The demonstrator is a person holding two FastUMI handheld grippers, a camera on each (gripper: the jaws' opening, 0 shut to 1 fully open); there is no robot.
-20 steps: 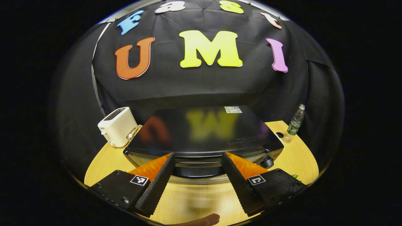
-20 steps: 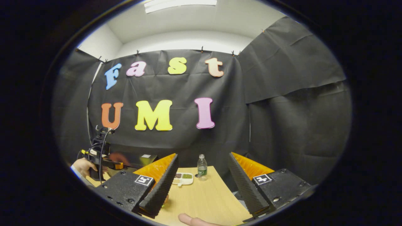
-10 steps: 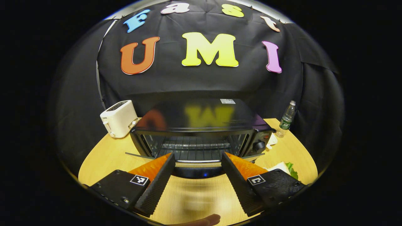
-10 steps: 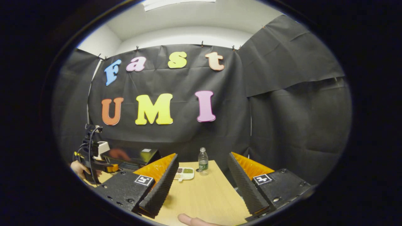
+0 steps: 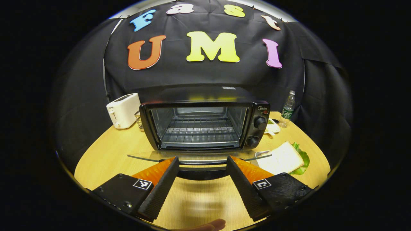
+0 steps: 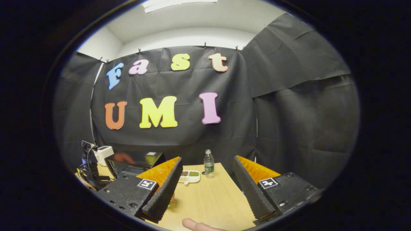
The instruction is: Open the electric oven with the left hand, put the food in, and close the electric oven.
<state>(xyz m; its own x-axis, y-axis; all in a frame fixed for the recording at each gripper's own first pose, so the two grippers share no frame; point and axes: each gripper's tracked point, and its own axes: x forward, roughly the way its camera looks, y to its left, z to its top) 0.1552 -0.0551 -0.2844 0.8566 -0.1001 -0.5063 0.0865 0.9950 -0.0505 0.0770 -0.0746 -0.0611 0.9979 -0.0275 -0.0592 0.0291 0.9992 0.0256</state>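
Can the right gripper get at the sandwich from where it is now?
Probably yes. The right gripper hangs open over bare table, and the sandwich lies uncovered beside the oven's lowered door, with nothing on top.

place: recording booth | evidence: black cloth wall (image 6: 289, 112) hanging behind wooden table (image 5: 109, 154) carrying electric oven (image 5: 205, 122), toaster (image 5: 123, 110)

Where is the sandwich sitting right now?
In the left gripper view, the sandwich lies on the wooden table at the lower right, just right of the open oven and its lowered door, nearer the camera than the water bottle.
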